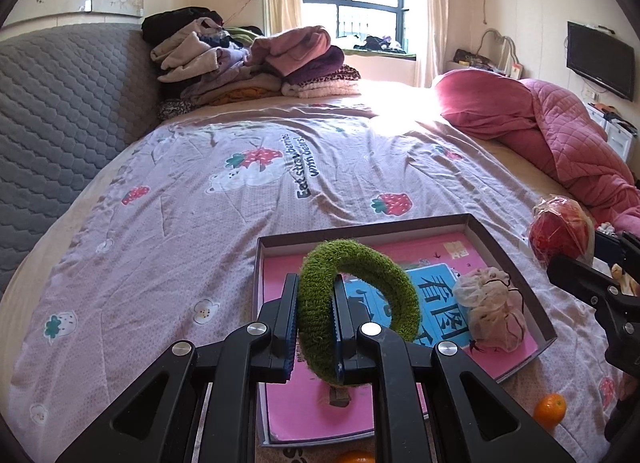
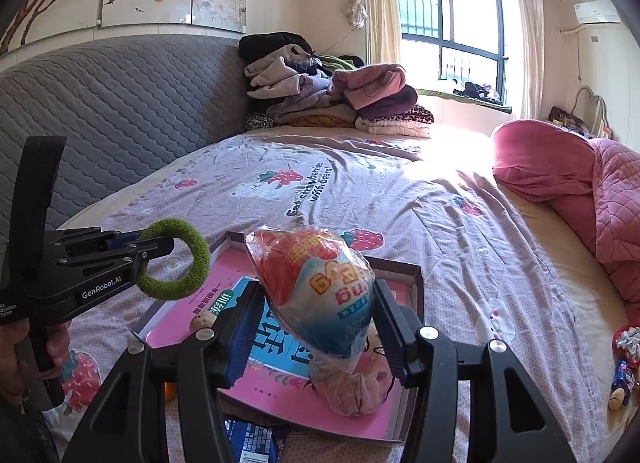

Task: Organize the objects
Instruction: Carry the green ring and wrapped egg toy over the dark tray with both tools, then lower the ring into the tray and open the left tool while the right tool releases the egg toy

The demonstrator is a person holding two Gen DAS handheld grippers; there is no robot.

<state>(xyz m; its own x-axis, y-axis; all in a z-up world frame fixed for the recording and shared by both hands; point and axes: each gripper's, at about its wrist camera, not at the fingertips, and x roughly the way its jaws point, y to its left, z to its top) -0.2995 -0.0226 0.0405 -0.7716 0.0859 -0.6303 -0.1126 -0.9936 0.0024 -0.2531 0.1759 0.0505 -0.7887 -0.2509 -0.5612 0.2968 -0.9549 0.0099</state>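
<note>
Inside shallow box (image 1: 508,263): pink book (image 1: 400,303), mesh pouch (image 1: 494,309). Left fingers (image 1: 314,327) clamp green ring (image 1: 360,303); right fingers (image 2: 316,331) clamp wrapped snack (image 2: 316,287).

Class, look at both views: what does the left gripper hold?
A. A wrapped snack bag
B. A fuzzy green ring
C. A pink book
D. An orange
B: the left gripper is shut on the green ring, while the snack bag sits in the right gripper.
</note>
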